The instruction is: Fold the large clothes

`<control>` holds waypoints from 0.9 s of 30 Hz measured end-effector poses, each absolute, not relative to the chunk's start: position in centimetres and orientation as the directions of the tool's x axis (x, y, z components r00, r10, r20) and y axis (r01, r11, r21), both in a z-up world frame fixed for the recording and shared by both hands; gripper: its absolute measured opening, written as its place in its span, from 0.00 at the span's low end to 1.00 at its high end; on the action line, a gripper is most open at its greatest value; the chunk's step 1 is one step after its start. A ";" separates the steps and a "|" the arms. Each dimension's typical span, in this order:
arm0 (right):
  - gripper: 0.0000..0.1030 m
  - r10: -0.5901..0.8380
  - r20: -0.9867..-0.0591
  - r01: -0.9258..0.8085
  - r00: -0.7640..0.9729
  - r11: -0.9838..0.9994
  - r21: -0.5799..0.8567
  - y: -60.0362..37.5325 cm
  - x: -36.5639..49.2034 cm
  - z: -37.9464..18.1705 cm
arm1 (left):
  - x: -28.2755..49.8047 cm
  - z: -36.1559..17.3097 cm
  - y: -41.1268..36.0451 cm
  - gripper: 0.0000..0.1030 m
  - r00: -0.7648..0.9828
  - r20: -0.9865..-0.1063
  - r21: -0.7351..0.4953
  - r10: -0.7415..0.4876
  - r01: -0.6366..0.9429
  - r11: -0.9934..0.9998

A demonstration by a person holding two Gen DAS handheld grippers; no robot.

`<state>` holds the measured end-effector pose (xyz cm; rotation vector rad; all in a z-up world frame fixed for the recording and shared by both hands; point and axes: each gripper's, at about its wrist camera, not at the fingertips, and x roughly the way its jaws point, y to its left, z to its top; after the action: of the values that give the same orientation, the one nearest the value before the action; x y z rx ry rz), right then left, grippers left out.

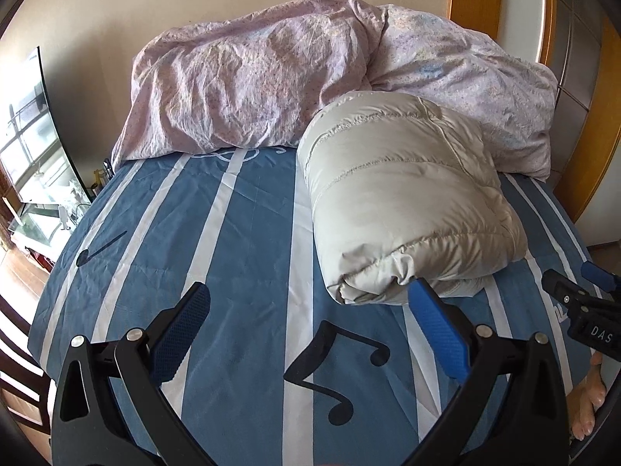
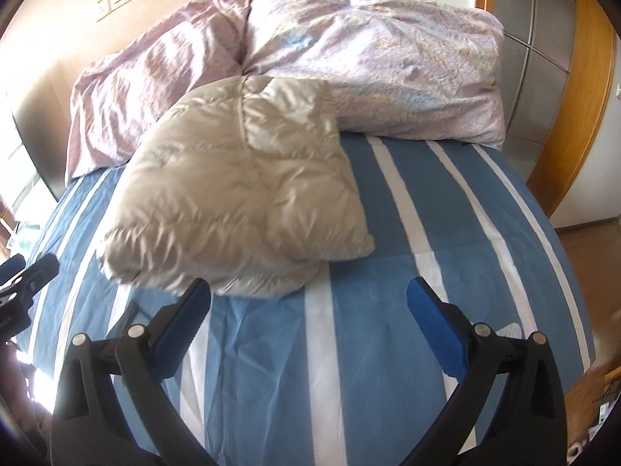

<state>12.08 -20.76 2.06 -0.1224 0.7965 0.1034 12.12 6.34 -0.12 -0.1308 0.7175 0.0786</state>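
A beige quilted down jacket (image 1: 403,198) lies folded into a thick bundle on the blue-and-white striped bed sheet (image 1: 240,240). In the right wrist view the same jacket (image 2: 236,202) sits left of centre, its near edge just beyond my fingertips. My left gripper (image 1: 310,299) is open, with nothing between its blue pads; its right fingertip sits close to the jacket's near fold. My right gripper (image 2: 310,295) is open wide and empty above the sheet (image 2: 372,310). The right gripper also shows at the right edge of the left wrist view (image 1: 582,291).
A crumpled pink floral duvet (image 1: 271,77) is heaped along the far side of the bed against the wall. A wooden door frame (image 2: 582,116) stands to the right. A glass table and window (image 1: 35,155) lie to the left. A person's hand (image 1: 590,400) shows at the lower right.
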 end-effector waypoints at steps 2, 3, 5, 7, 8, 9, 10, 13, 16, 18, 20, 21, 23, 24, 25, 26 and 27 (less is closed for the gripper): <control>0.98 0.042 -0.710 -0.140 0.702 0.987 -0.079 -20.4 11.3 2.1 | 11.8 -0.2 6.0 0.99 0.743 -0.669 -0.088 0.026 -0.114 0.990; 0.98 0.044 -0.709 -0.143 0.704 0.986 -0.081 -20.3 11.0 2.1 | 11.7 -0.3 5.9 0.99 0.738 -0.674 -0.087 0.023 -0.110 0.990; 0.98 0.048 -0.708 -0.151 0.705 0.985 -0.084 -20.1 10.5 2.1 | 11.5 -0.4 5.7 0.99 0.728 -0.685 -0.093 0.011 -0.102 0.990; 0.98 0.045 -0.713 -0.155 0.700 0.984 -0.090 -19.9 10.2 2.1 | 11.3 -0.6 5.6 0.99 0.719 -0.695 -0.098 0.001 -0.096 0.991; 0.98 0.047 -0.716 -0.160 0.697 0.983 -0.091 -19.8 10.1 2.1 | 11.3 -0.6 5.5 0.99 0.715 -0.699 -0.098 -0.001 -0.095 0.991; 0.98 0.046 -0.719 -0.161 0.694 0.983 -0.092 -19.8 9.9 2.1 | 11.3 -0.7 5.4 0.99 0.709 -0.705 -0.098 -0.003 -0.093 0.991; 0.98 0.047 -0.722 -0.162 0.690 0.983 -0.091 -19.7 9.8 2.1 | 11.3 -0.8 5.4 0.99 0.703 -0.711 -0.100 -0.008 -0.091 0.991; 0.98 0.044 -0.736 -0.160 0.675 0.983 -0.087 -19.7 9.7 2.1 | 11.2 -1.0 5.2 0.99 0.689 -0.725 -0.099 -0.016 -0.081 0.992; 0.98 0.044 -0.743 -0.155 0.668 0.984 -0.081 -19.8 9.6 2.2 | 11.1 -1.1 5.1 0.99 0.685 -0.728 -0.098 -0.018 -0.078 0.992; 0.98 0.045 -0.749 -0.153 0.661 0.985 -0.077 -19.8 9.5 2.2 | 11.0 -1.1 5.2 0.99 0.683 -0.731 -0.101 -0.021 -0.078 0.992; 0.98 0.045 -0.756 -0.159 0.653 0.984 -0.078 -19.7 9.4 2.3 | 10.9 -1.2 5.1 0.99 0.680 -0.732 -0.104 -0.026 -0.075 0.992; 0.98 0.045 -0.759 -0.162 0.650 0.983 -0.081 -19.6 9.4 2.3 | 10.8 -1.2 5.0 0.99 0.679 -0.734 -0.102 -0.025 -0.074 0.992; 0.98 0.040 -0.759 -0.166 0.650 0.982 -0.090 -19.3 9.3 2.3 | 10.8 -1.2 4.8 0.99 0.676 -0.737 -0.090 -0.017 -0.074 0.993; 0.98 0.036 -0.759 -0.166 0.651 0.981 -0.097 -19.2 9.2 2.4 | 10.8 -1.2 4.8 0.99 0.675 -0.738 -0.086 -0.013 -0.075 0.994; 0.98 0.031 -0.758 -0.166 0.652 0.981 -0.103 -19.1 9.2 2.5 | 10.8 -1.1 4.8 0.99 0.673 -0.739 -0.080 -0.008 -0.077 0.994; 0.98 0.027 -0.758 -0.166 0.652 0.980 -0.108 -19.0 9.1 2.5 | 10.7 -1.0 4.8 0.99 0.674 -0.739 -0.078 -0.005 -0.078 0.994; 0.98 0.023 -0.758 -0.166 0.652 0.980 -0.113 -19.0 9.1 2.6 | 10.7 -0.9 4.8 0.99 0.675 -0.738 -0.077 -0.004 -0.078 0.994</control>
<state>9.11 -18.96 2.56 -0.1790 0.8556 0.1082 10.68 4.76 -0.92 -0.1046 0.8297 0.0416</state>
